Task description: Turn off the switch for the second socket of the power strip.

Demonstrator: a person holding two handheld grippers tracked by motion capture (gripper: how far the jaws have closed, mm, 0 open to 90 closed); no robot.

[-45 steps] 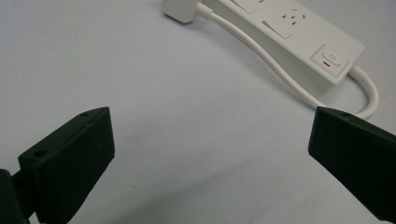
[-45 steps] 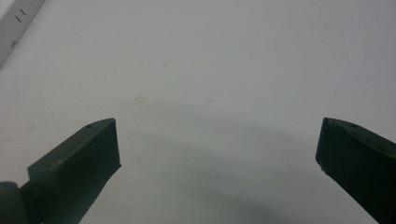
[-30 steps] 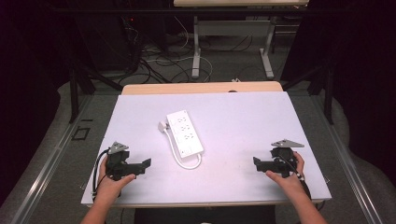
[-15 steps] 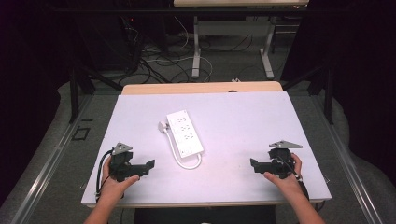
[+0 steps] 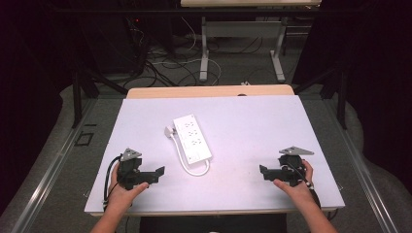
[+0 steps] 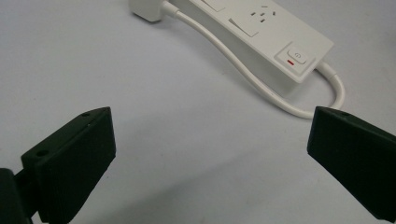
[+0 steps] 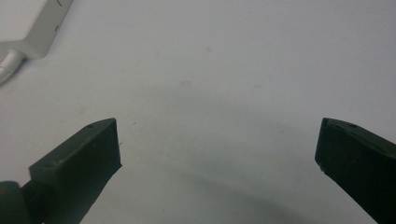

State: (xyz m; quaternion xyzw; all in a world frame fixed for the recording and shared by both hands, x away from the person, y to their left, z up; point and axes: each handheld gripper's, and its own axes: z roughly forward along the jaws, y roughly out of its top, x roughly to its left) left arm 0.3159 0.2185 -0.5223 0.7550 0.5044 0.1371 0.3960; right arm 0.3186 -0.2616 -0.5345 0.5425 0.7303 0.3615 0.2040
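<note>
With both grippers (image 5: 158,172) (image 5: 264,171) wide open and empty at bottom frame, reaching the central power strip (image 5: 192,138) seemingly came next.

This looks like a lab or test room set up for recording. A bare white table (image 5: 291,126) stands on grey carpet (image 5: 48,160), ringed by black curtains (image 5: 369,73). Behind it, loose cables (image 5: 165,63) sprawl over the floor around the metal legs of another desk (image 5: 243,29).
</note>
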